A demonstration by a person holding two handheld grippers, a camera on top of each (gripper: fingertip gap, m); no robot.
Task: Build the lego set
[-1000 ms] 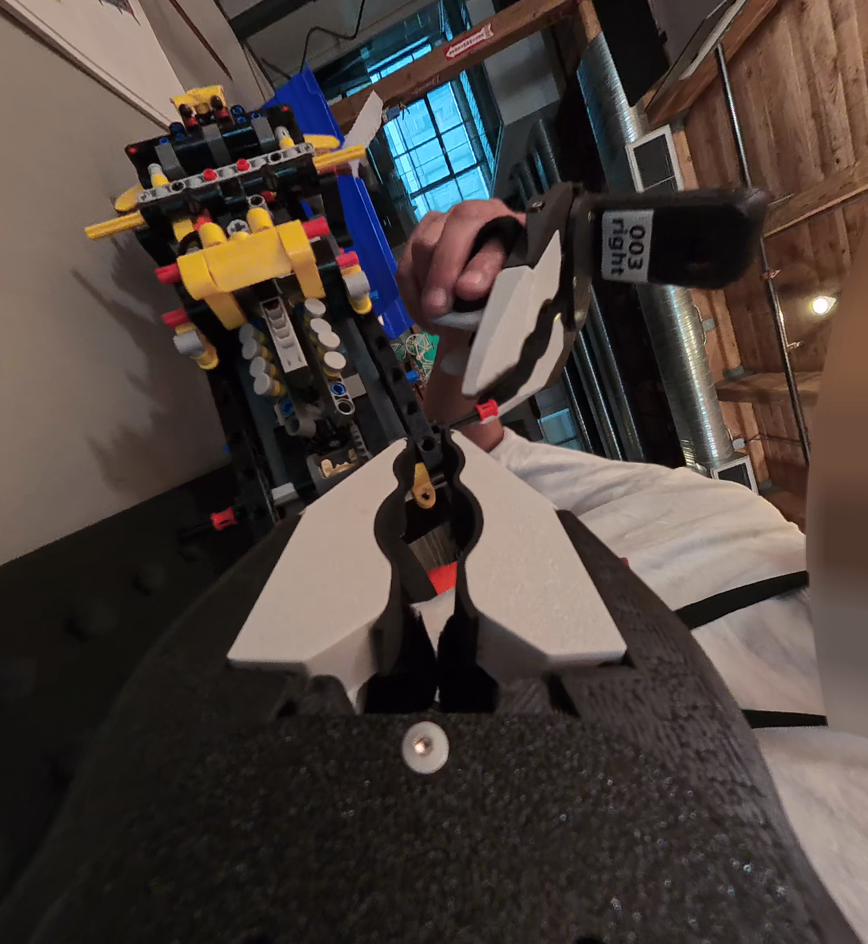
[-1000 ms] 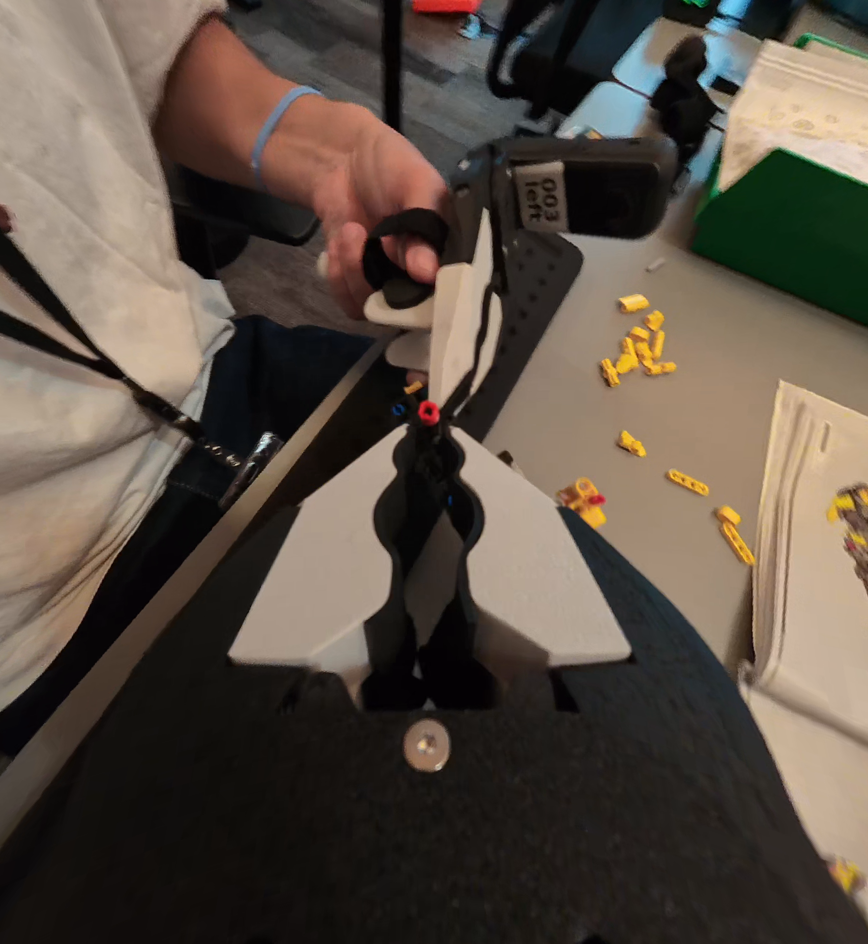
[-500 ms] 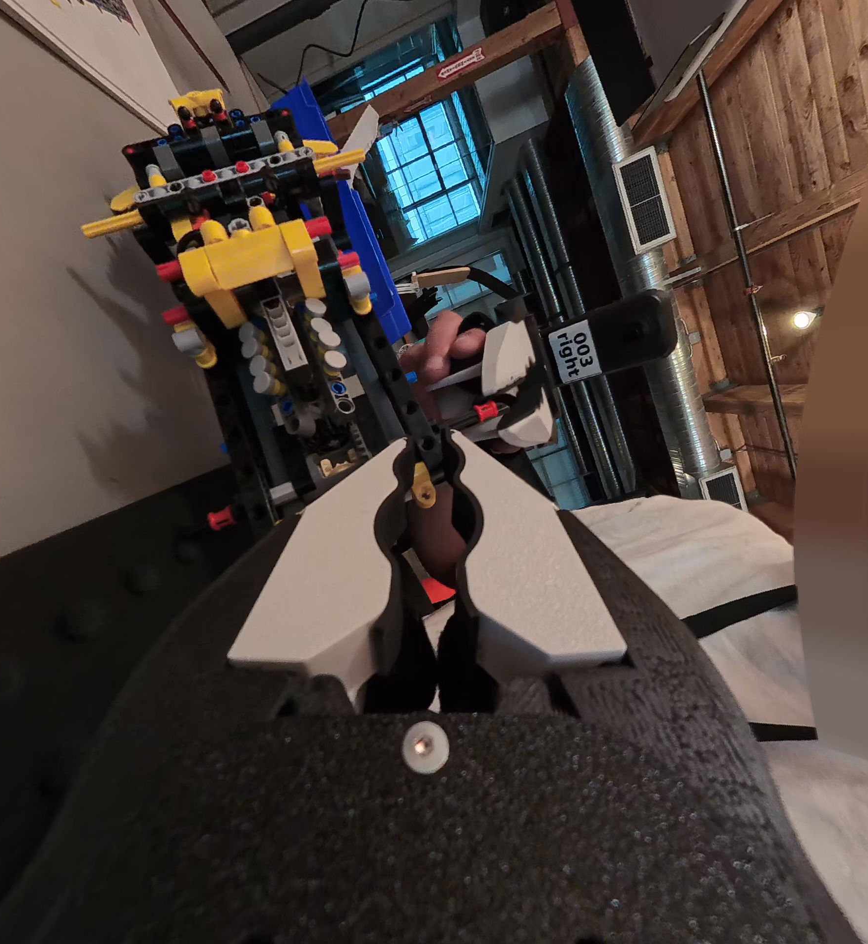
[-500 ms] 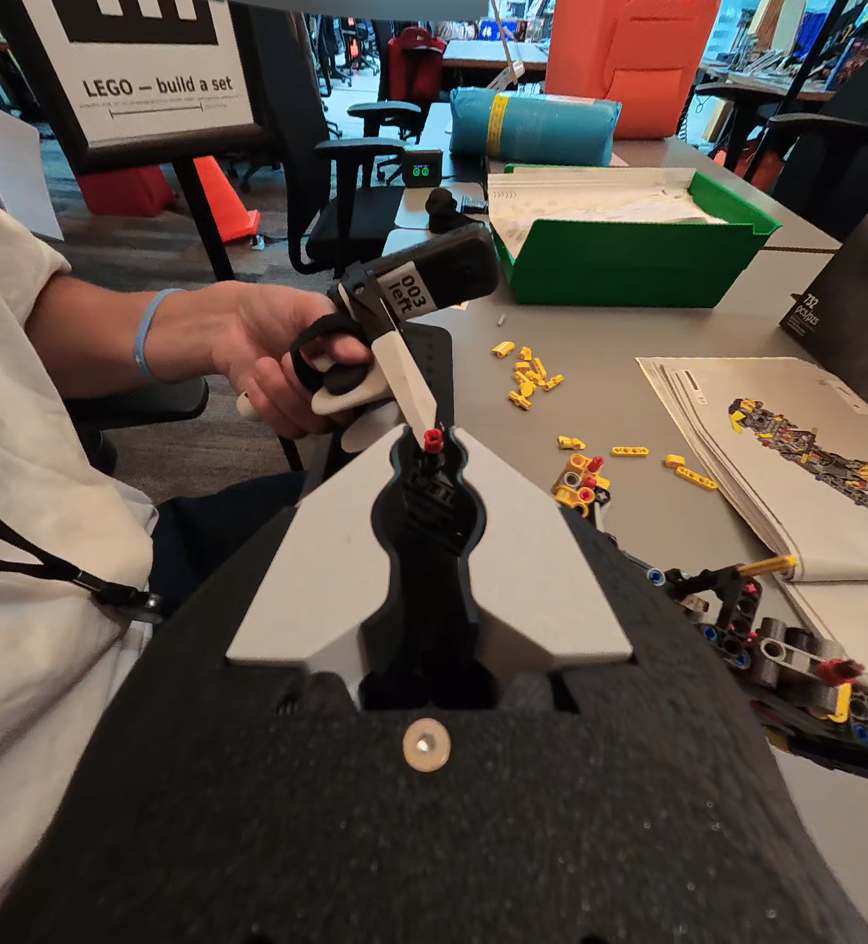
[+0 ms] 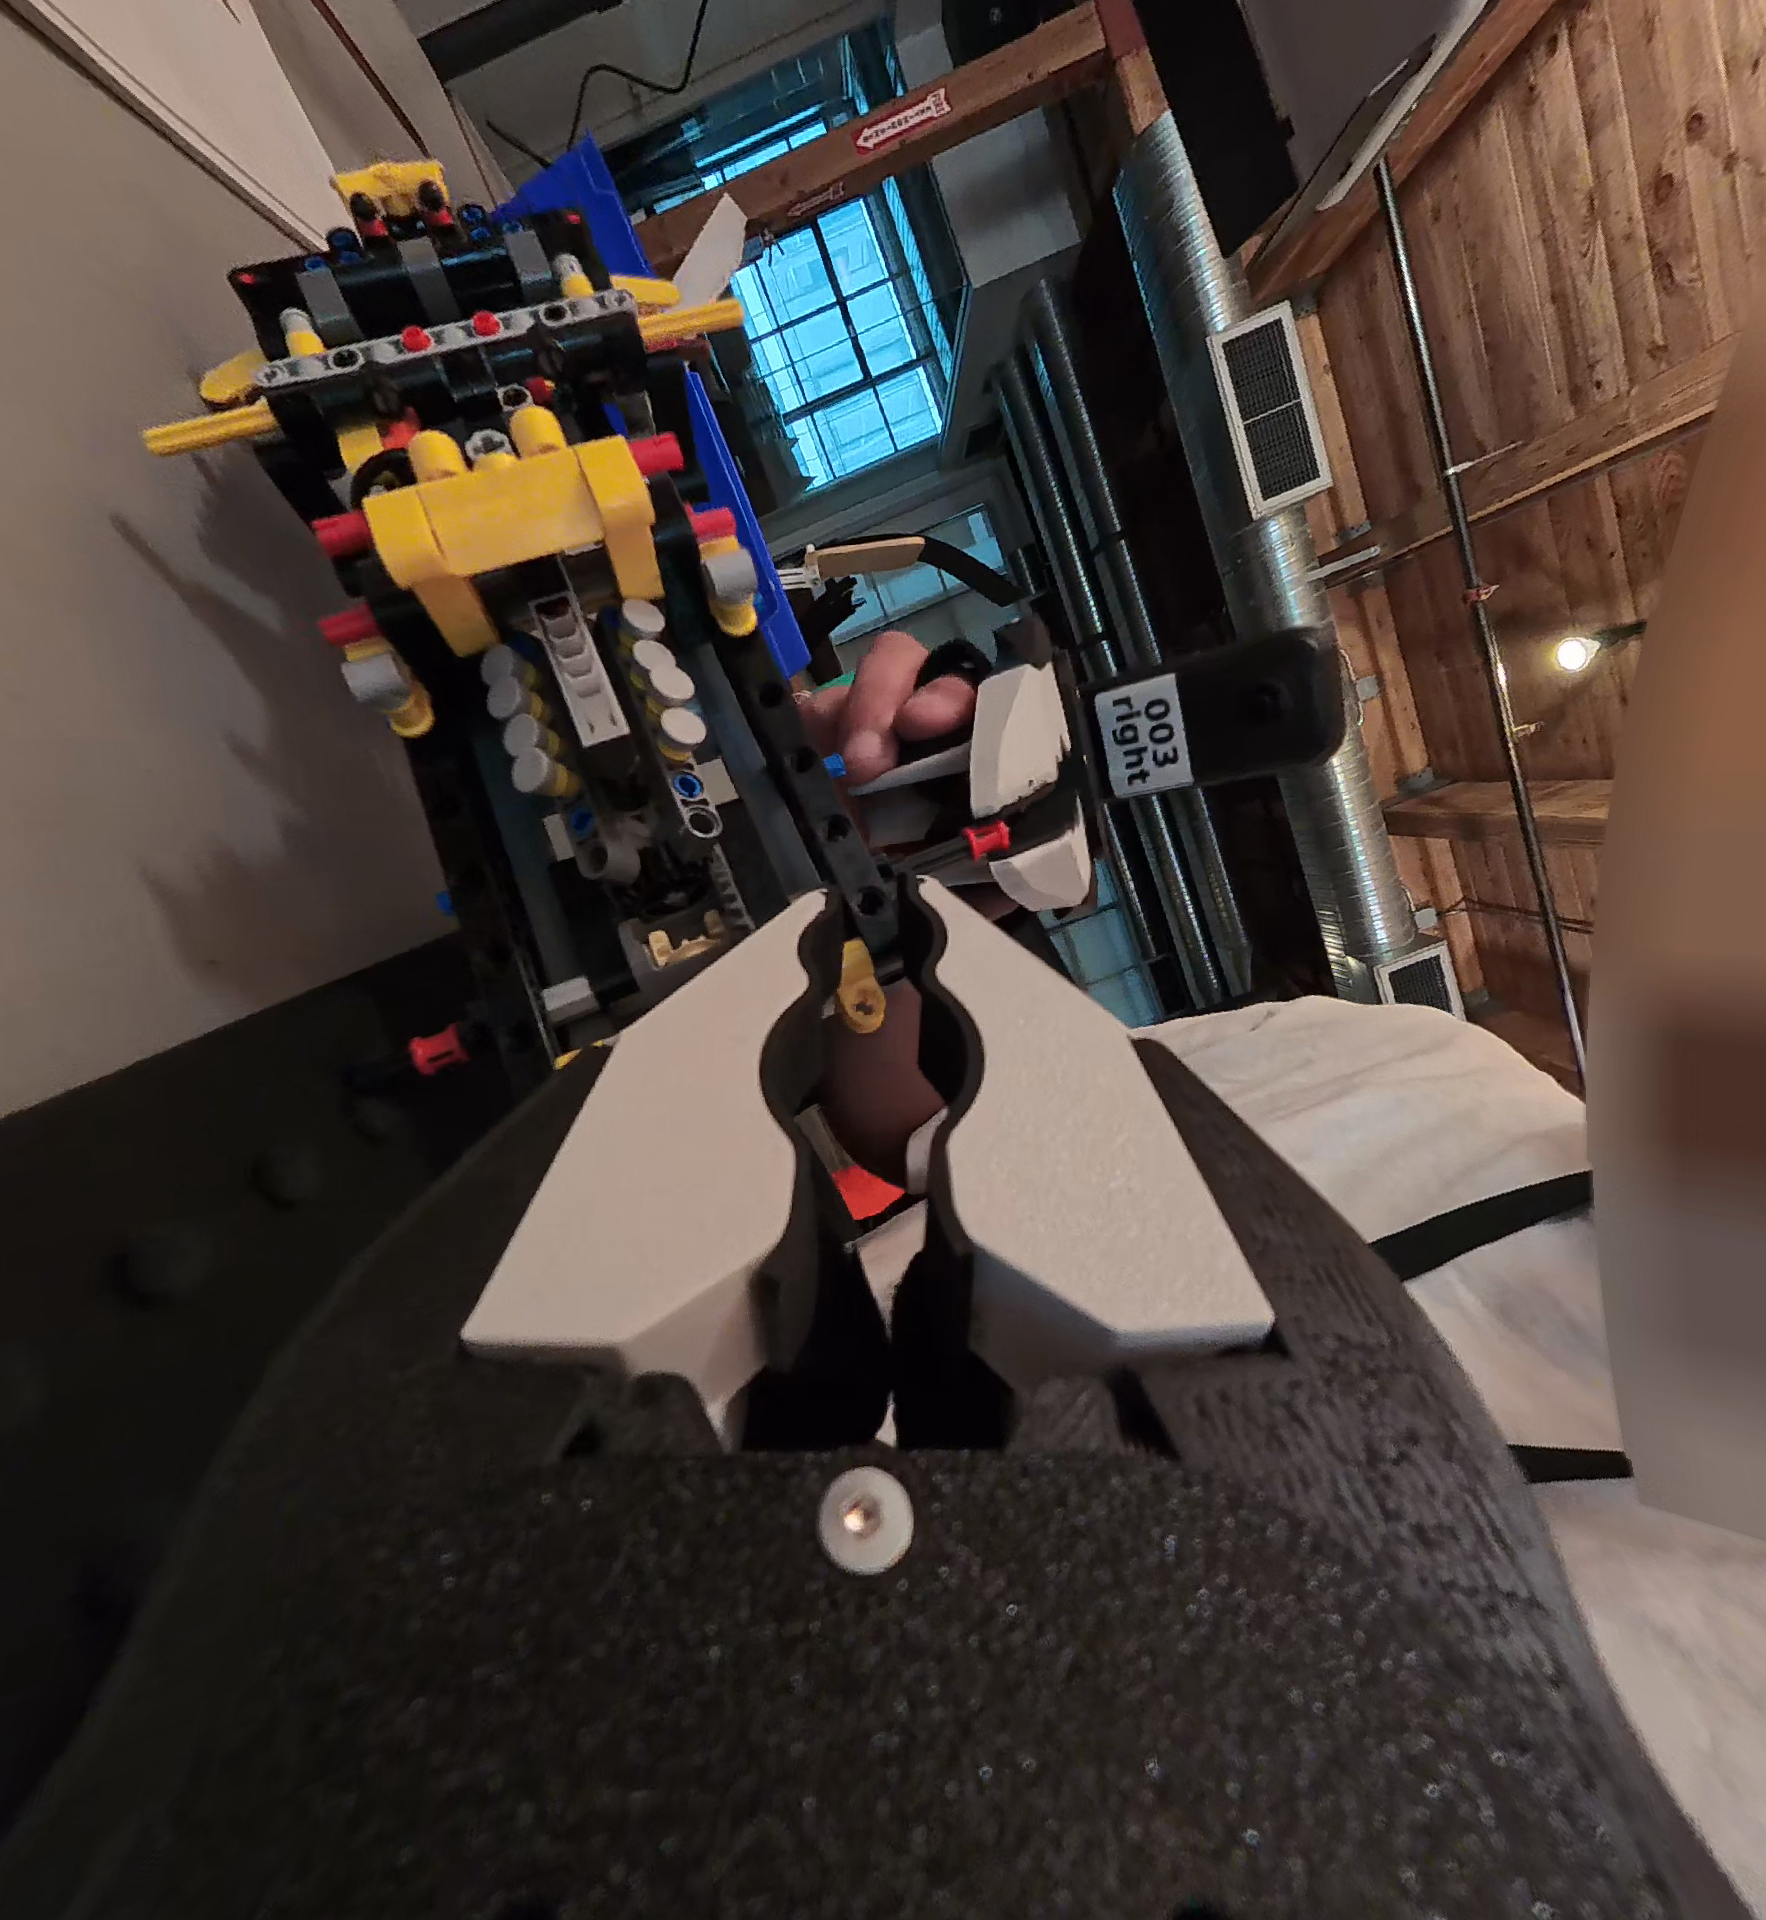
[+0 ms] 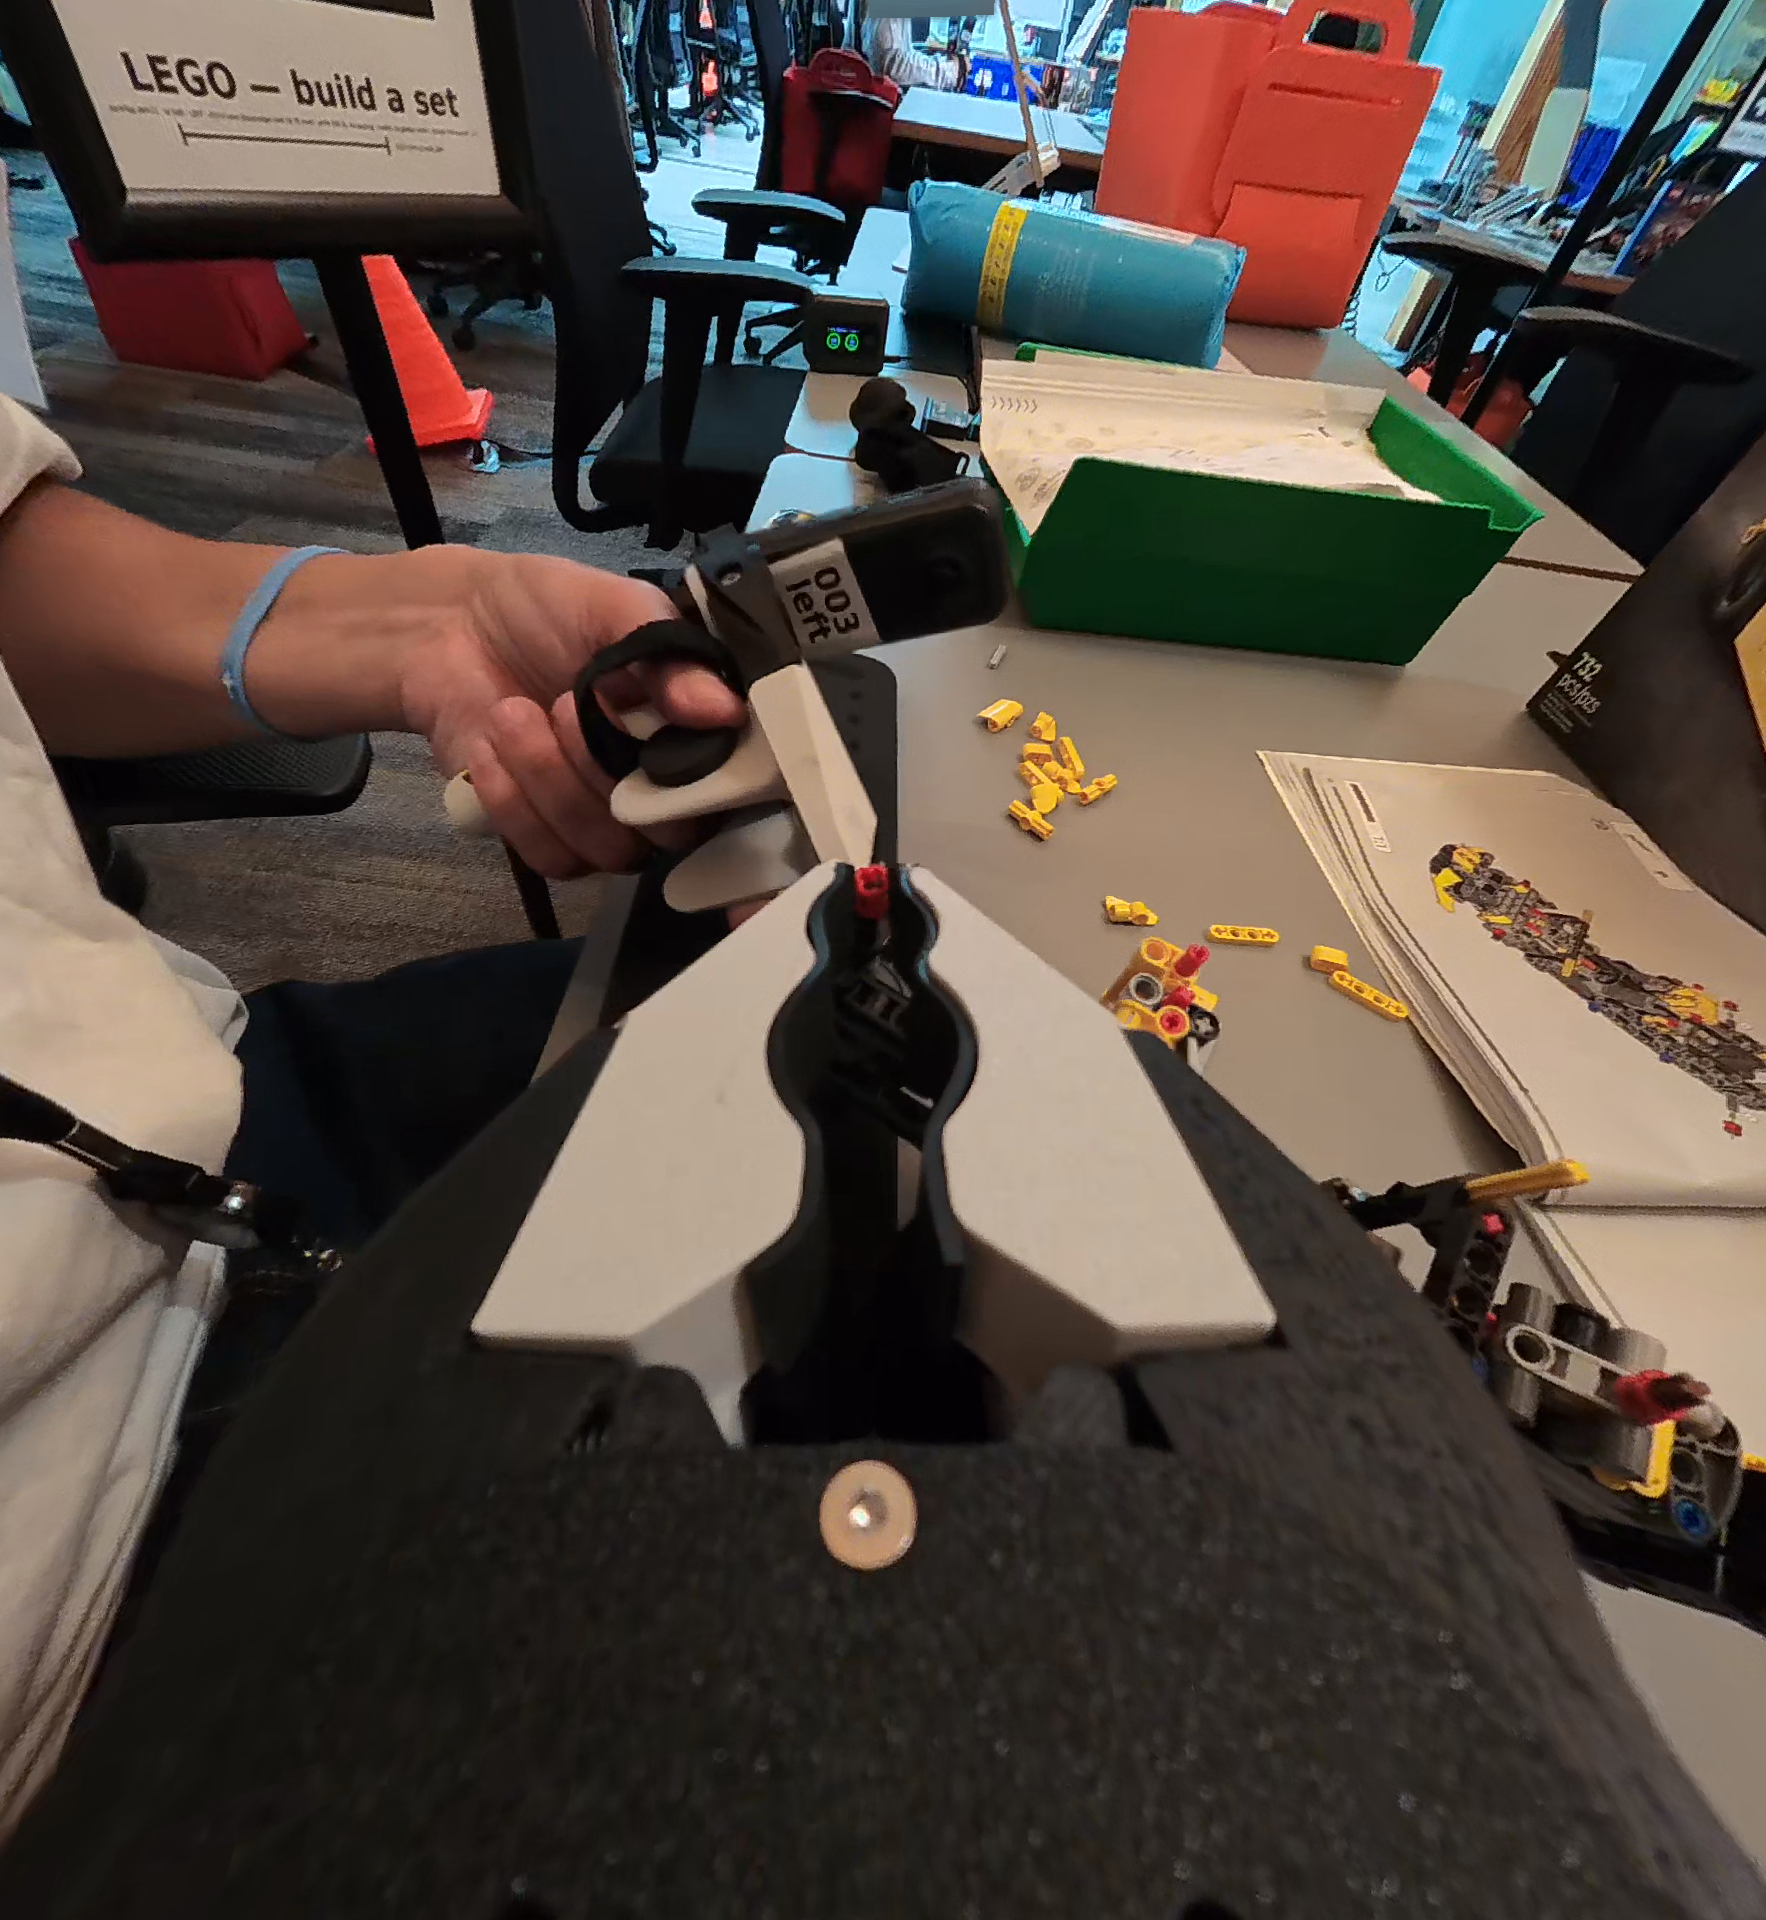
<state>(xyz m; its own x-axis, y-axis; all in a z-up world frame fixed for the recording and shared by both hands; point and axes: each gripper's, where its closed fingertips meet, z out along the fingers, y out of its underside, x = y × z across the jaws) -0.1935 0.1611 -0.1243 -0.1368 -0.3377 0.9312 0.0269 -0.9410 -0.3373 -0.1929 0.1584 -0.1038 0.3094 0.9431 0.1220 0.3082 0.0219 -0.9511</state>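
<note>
The black and yellow lego car model (image 5: 505, 582) stands up in front of my left gripper (image 5: 874, 896), which is shut on a black holed beam (image 5: 806, 769) of the model; a small yellow piece (image 5: 858, 982) sits between the jaws. My right gripper (image 6: 871, 885) is shut on a thin black axle with a red end piece (image 6: 868, 891). In the left wrist view the right gripper (image 5: 1030, 821) holds this red-tipped axle (image 5: 985, 840) just right of the beam. In the right wrist view the left gripper (image 6: 827, 769) points down at my fingertips, and part of the model (image 6: 1585, 1382) shows at lower right.
On the grey table (image 6: 1222, 831) lie loose yellow pieces (image 6: 1050, 774), a small yellow and red subassembly (image 6: 1165, 992) and an open instruction booklet (image 6: 1585, 977). A green bin (image 6: 1253, 561) stands behind, the set's box (image 6: 1741, 675) at right. The person's torso (image 6: 48, 935) is at left. Both grippers' tips are close together, under 4 cm apart.
The right gripper has swung from pointing down at the lap to level over the table and drawn back, lower and to the right of the beam. The left gripper keeps hold of the model.
</note>
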